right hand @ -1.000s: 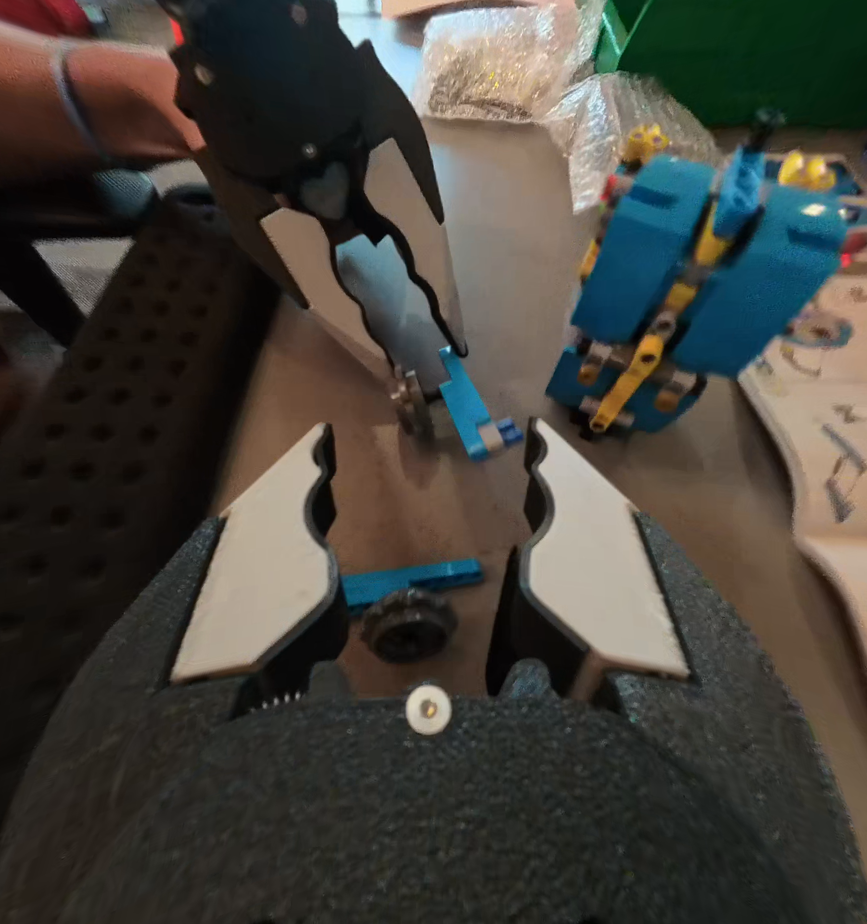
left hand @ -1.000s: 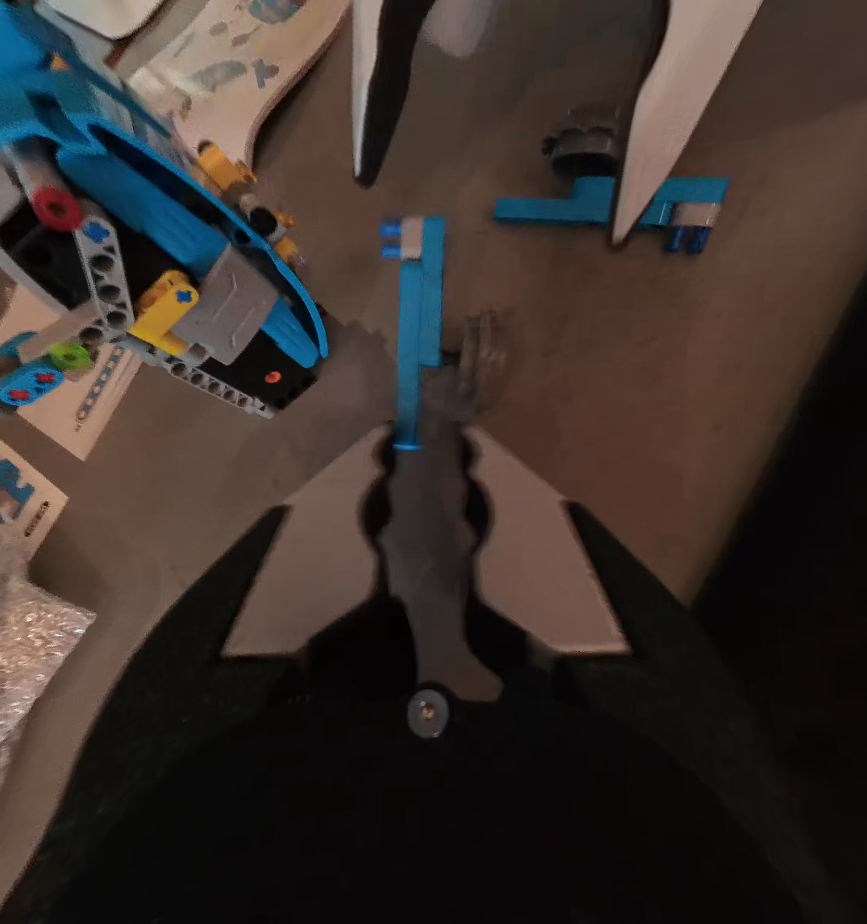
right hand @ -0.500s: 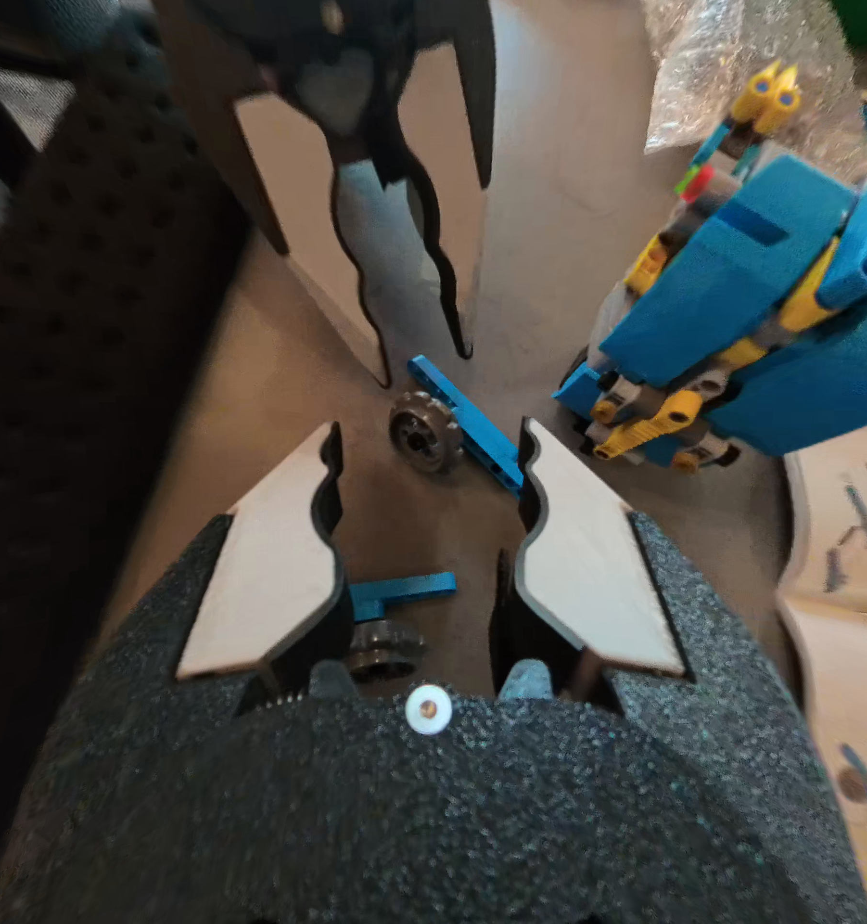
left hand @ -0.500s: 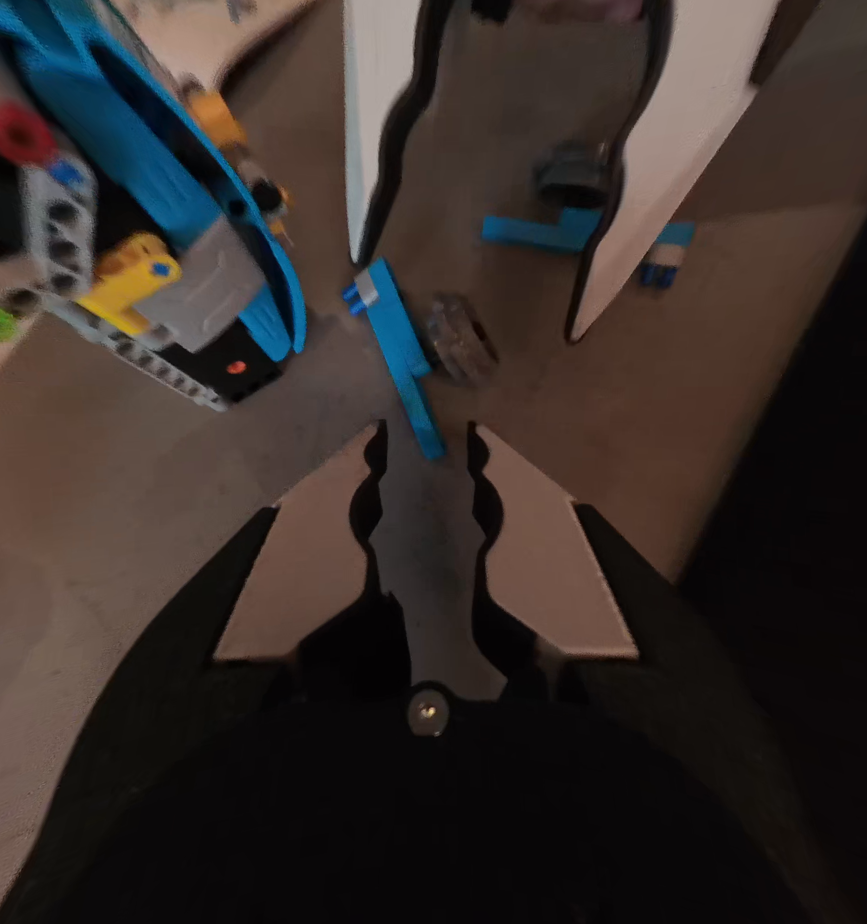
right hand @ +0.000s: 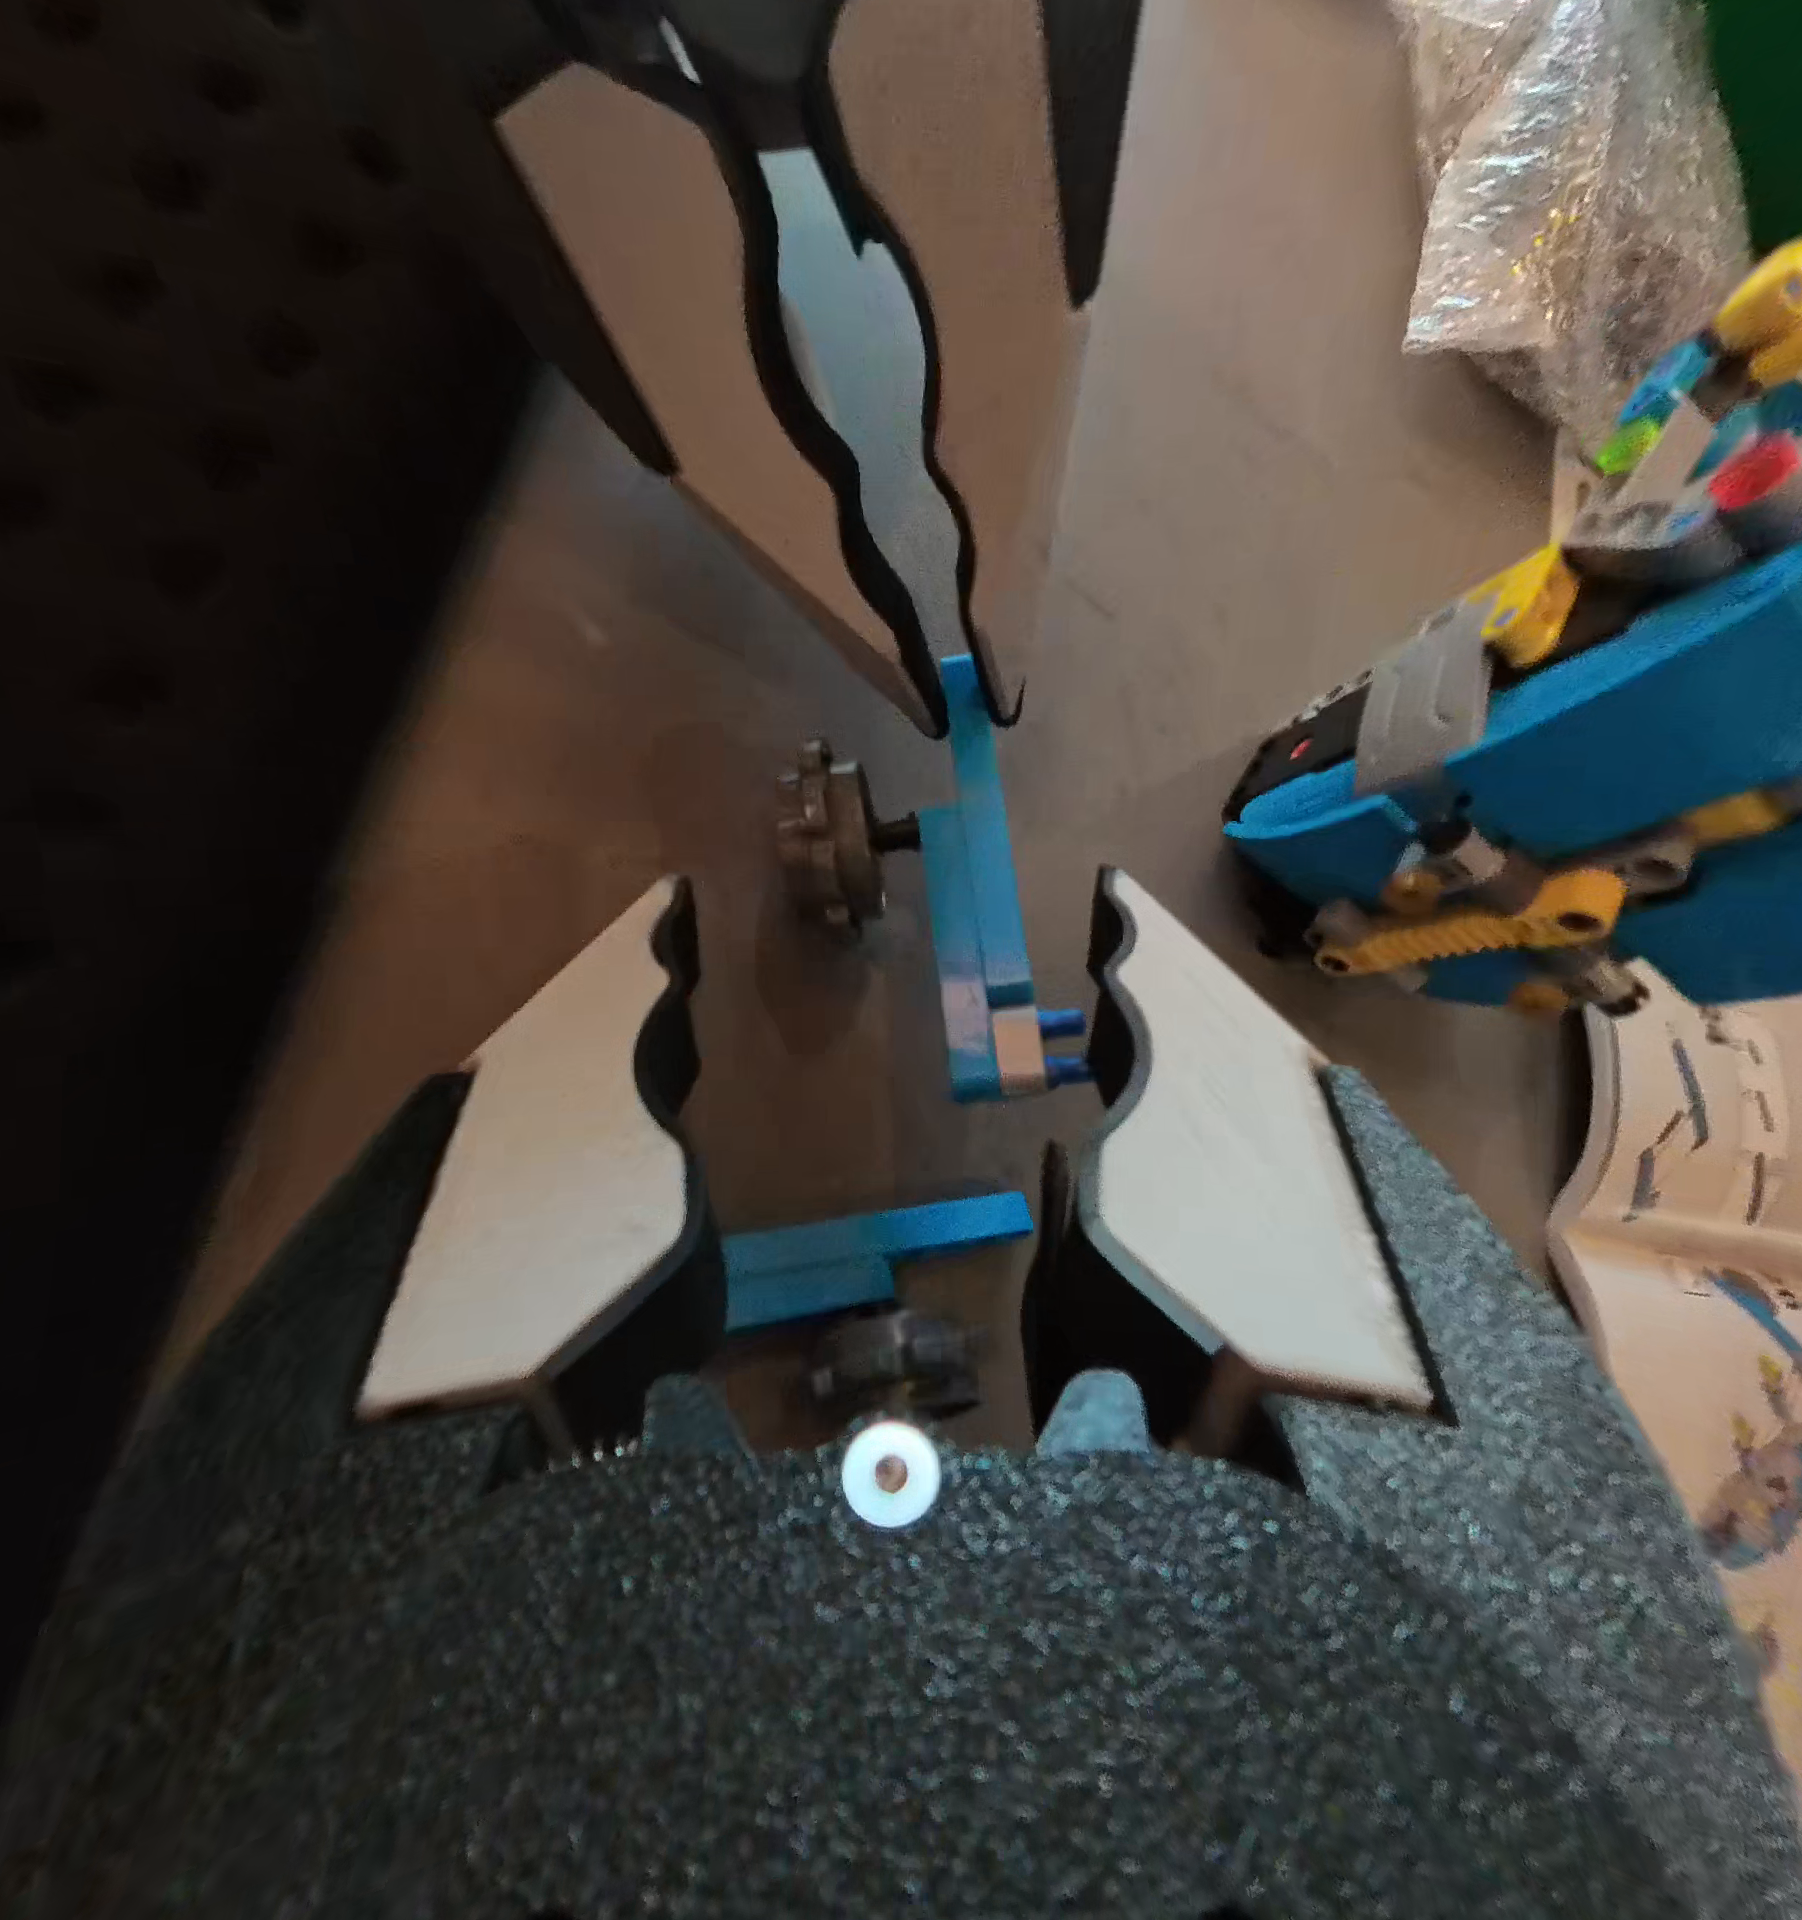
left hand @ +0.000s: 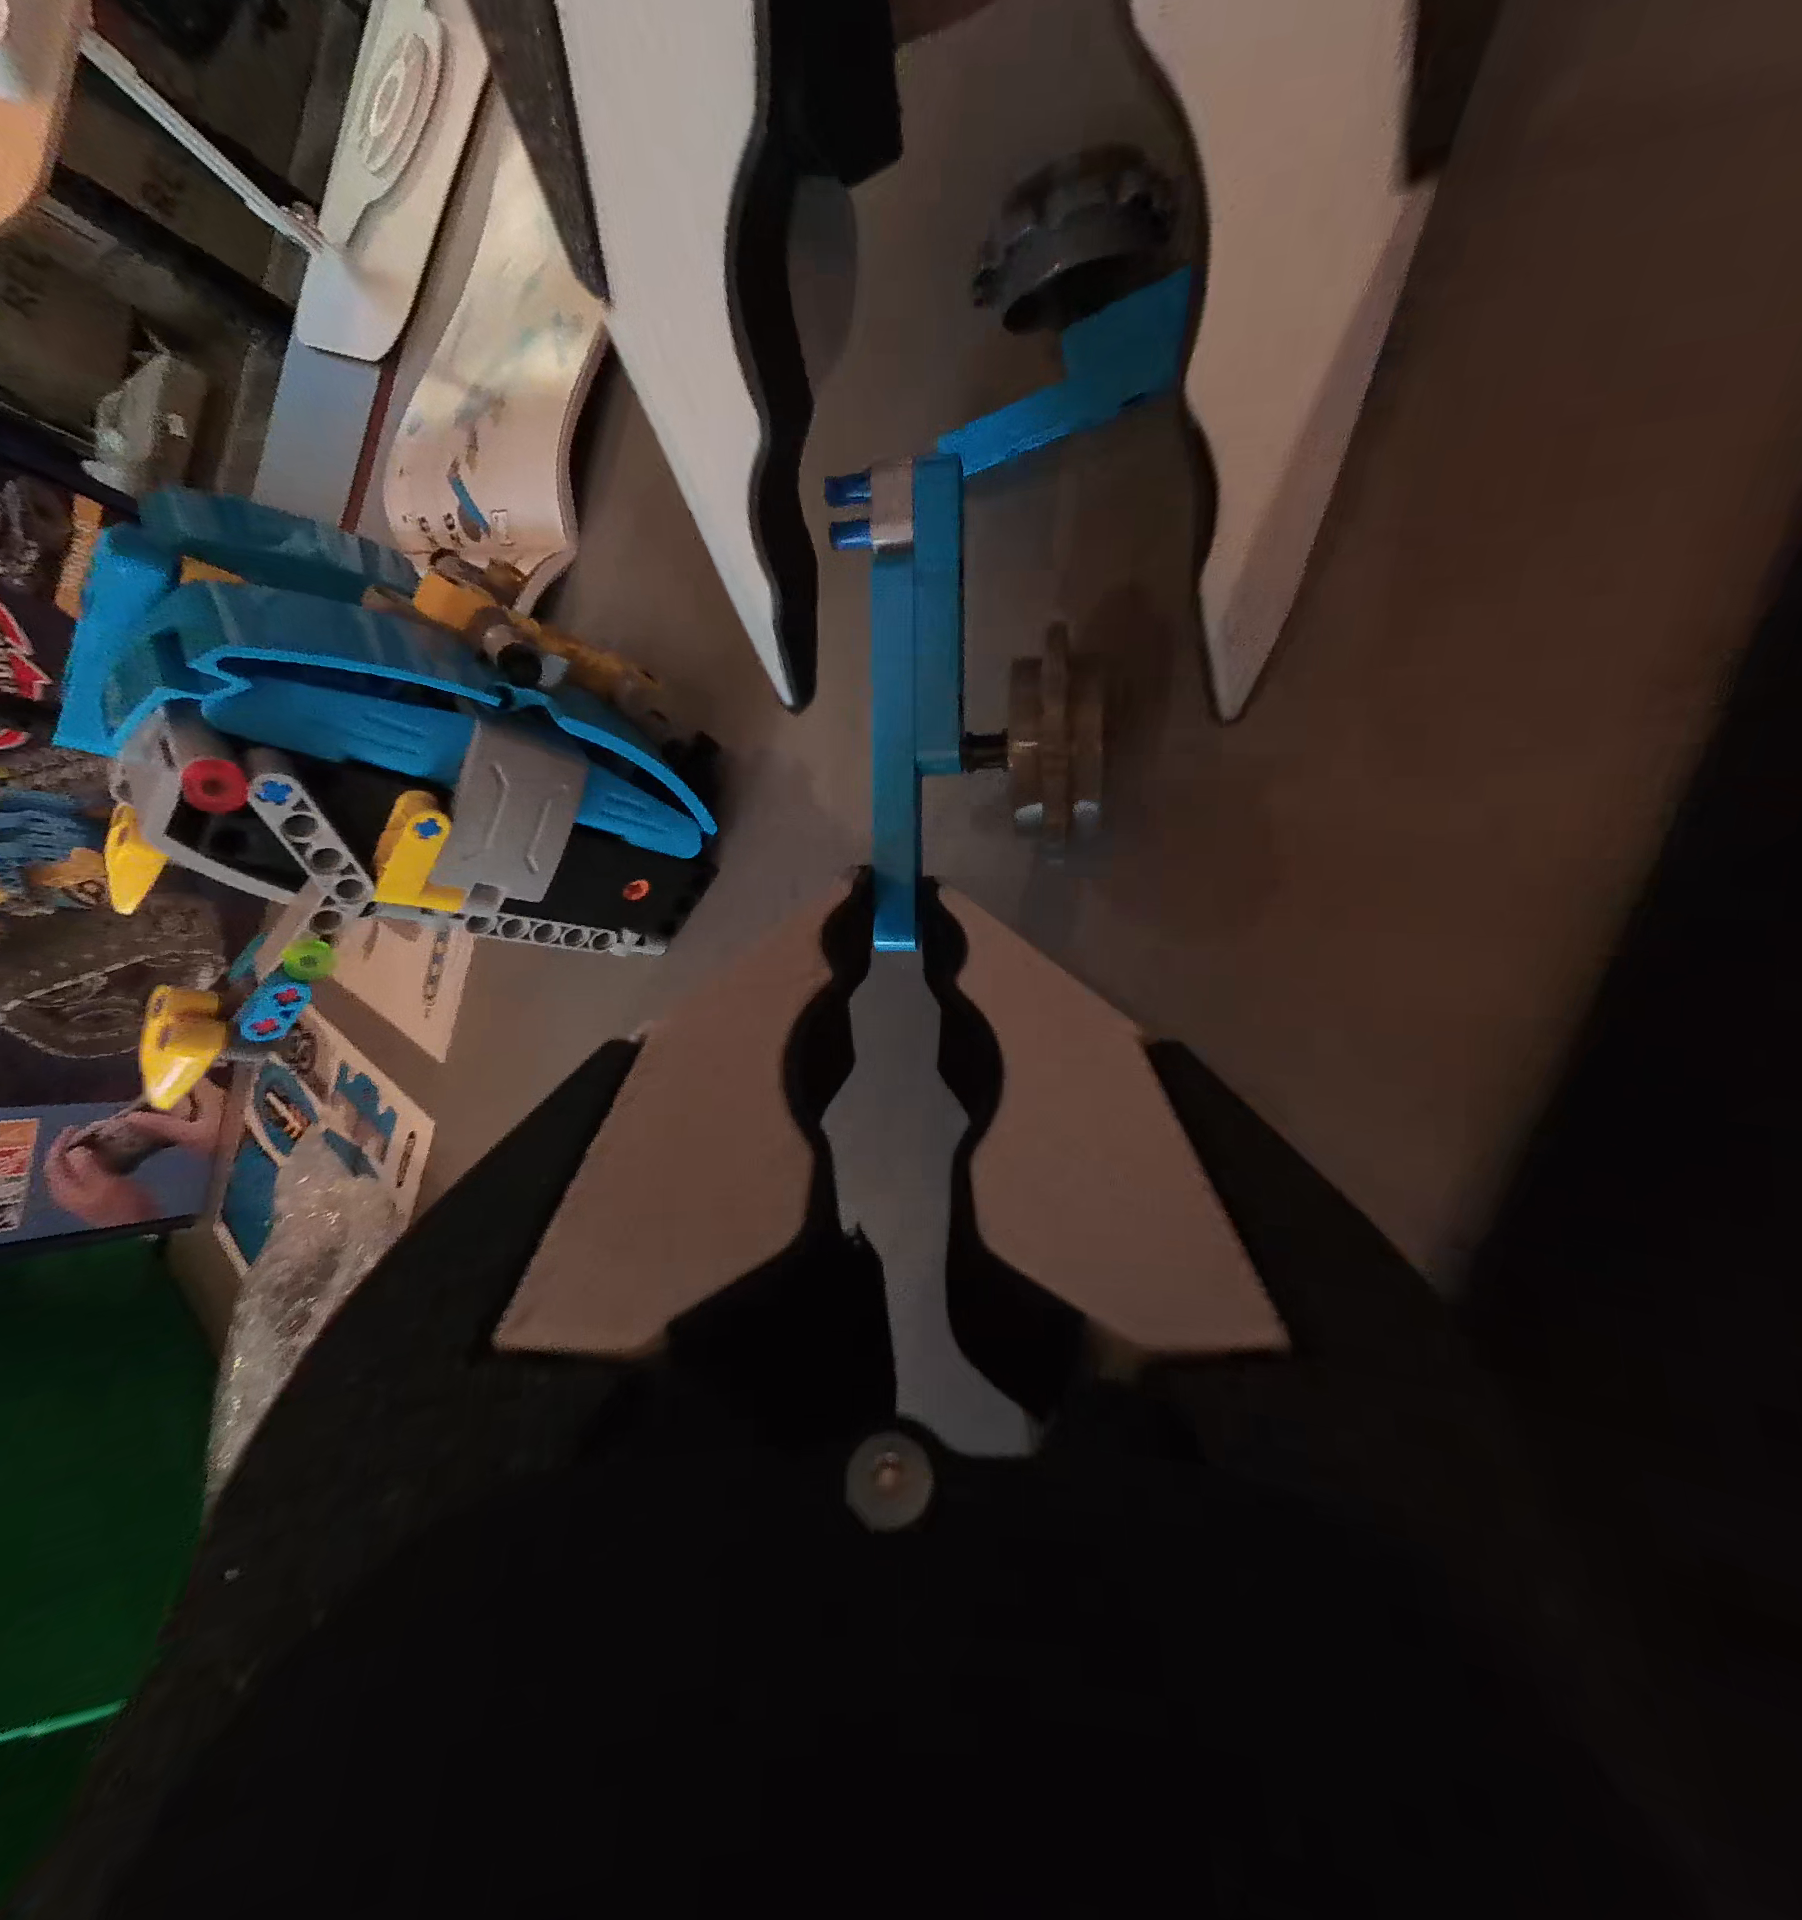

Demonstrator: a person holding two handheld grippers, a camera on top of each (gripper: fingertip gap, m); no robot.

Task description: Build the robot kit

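My left gripper is shut on the near end of a long blue beam. The beam carries a grey connector with two blue pins at its far end and a tan gear on a short axle at its side. My right gripper is open; its fingers flank the beam's pin end without touching it. In the right wrist view the left gripper pinches the beam, with the gear to its left. A second blue beam with a dark gear lies on the table under my right gripper.
A large blue, yellow and grey brick model lies beside the beam. An open instruction booklet, bubble wrap, a printed box and a green bin lie around it. A black perforated surface borders the brown table. The grippers are tip to tip, or close to it.
My left gripper has closed on the beam's near end, and the beam now points straight ahead. My right gripper has moved in so that its open fingers flank the pin end.
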